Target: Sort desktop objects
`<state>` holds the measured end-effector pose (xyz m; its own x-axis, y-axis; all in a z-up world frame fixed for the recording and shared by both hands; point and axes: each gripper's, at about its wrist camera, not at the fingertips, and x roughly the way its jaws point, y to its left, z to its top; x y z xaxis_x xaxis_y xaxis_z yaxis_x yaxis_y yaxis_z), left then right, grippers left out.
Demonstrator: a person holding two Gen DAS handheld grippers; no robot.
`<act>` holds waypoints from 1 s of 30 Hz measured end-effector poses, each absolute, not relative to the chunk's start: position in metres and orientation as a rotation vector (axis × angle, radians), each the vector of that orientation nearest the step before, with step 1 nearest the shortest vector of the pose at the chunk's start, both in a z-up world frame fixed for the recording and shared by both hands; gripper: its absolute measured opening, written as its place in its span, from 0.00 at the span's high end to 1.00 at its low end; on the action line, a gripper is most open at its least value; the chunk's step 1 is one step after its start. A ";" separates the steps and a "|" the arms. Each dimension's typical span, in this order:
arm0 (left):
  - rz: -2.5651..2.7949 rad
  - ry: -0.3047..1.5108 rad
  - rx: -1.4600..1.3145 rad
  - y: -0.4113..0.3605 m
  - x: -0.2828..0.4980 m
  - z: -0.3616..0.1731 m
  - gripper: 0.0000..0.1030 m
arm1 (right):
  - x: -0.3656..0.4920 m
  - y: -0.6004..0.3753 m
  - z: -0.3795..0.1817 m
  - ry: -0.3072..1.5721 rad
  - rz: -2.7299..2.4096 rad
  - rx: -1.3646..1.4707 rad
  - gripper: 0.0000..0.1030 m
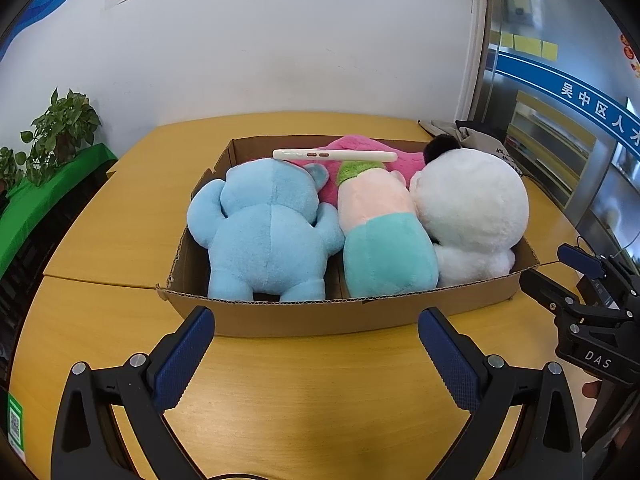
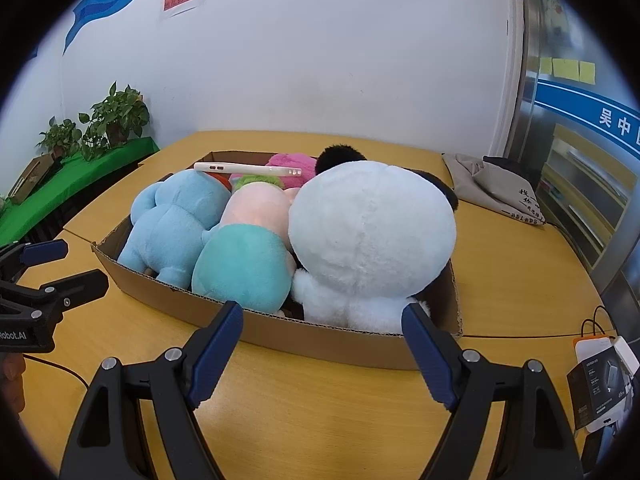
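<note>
A cardboard box (image 1: 304, 316) sits in the middle of the yellow table (image 1: 320, 380). It is full of soft toys. A blue bear (image 1: 268, 228) lies face down at the left side of the box. Next to it, touching it, is a toy in pink and teal (image 1: 380, 236) with a green tuft on top. At the right side sits a big white toy (image 1: 472, 212) with a black ear. It presses against the pink and teal one. A bright pink toy (image 1: 360, 152) is tucked at the back of the box, under the others. A white phone case (image 1: 334, 155) lies on top of the toys near the back edge.

The left gripper (image 1: 316, 356) is over the near edge of the table, in front of the box. Its jaws are wide apart and nothing is between them. The right gripper (image 2: 320, 352) is in front of the box too, near the white toy. Its jaws are also wide apart and hold nothing.

A grey bag (image 2: 492, 188) lies at the far right corner of the table. A black carton (image 2: 600, 380) sits at the near right edge. Green plants (image 2: 104, 120) stand on a green shelf off to the left.
</note>
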<state>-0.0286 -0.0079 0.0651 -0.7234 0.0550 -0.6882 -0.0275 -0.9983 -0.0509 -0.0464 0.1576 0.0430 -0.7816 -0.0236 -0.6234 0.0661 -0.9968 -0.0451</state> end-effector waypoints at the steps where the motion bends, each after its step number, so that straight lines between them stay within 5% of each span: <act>1: 2.873 -0.063 -1.152 -0.008 -0.029 0.065 0.00 | -0.047 0.158 0.043 0.098 -2.919 1.021 0.21; 30: 2.804 -0.111 -1.205 0.003 -0.032 0.058 0.00 | -0.047 0.167 0.038 0.067 -2.921 1.046 0.21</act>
<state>-0.0317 0.0031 0.0582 -0.6855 0.1093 -0.7198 -0.0520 -0.9935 -0.1014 -0.0471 0.1675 0.0377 -0.7722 -0.0220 -0.6350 0.0509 -0.9983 -0.0274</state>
